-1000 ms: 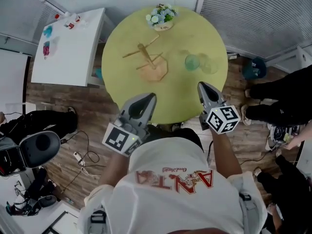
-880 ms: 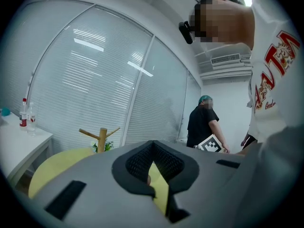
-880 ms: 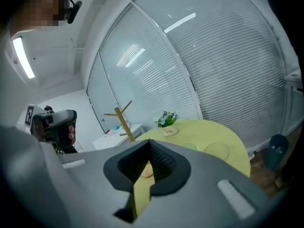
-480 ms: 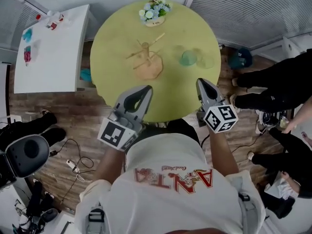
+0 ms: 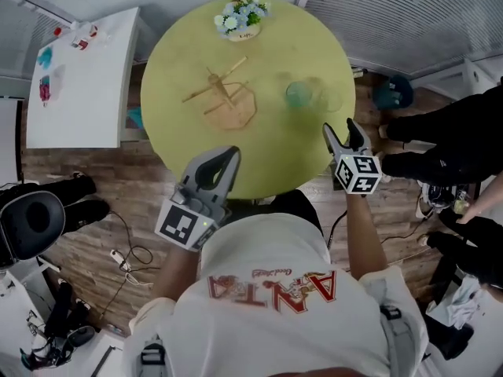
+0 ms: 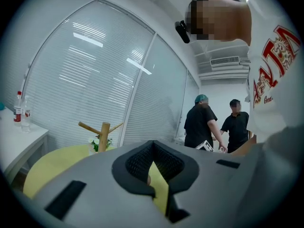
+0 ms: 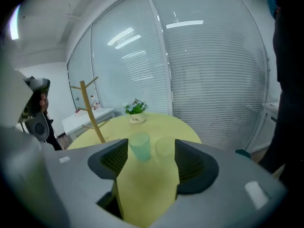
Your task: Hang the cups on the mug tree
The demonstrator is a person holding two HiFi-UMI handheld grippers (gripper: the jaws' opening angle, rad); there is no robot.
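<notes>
**Round desk in a blind-lined room, both cups unhung**

Slatted blinds [image 5: 393, 14] run along the walls, above a wooden floor [image 5: 94, 171]; a round yellow-green desk [image 5: 267, 155] fills the middle of the head view, with a white desk [image 5: 78, 93] just beside its left edge; people in black [image 5: 448, 144] stand to the right, and a black chair [image 5: 31, 222] sits at the lower left; on the round desk the wooden mug tree [image 5: 224, 96] stands left of centre with bare pegs; a flower pot [image 5: 240, 20] sits at the far rim; the teal cup [image 5: 298, 95] and the clear cup [image 5: 326, 96] stand upright just beside each other, right of the tree; the left hand-held gripper [image 5: 228, 154] hangs over the near rim, its jaws together on nothing; the right hand-held gripper [image 5: 340, 129] is opening, its jaws apart and empty, with the cups beyond them and untouched.
</notes>
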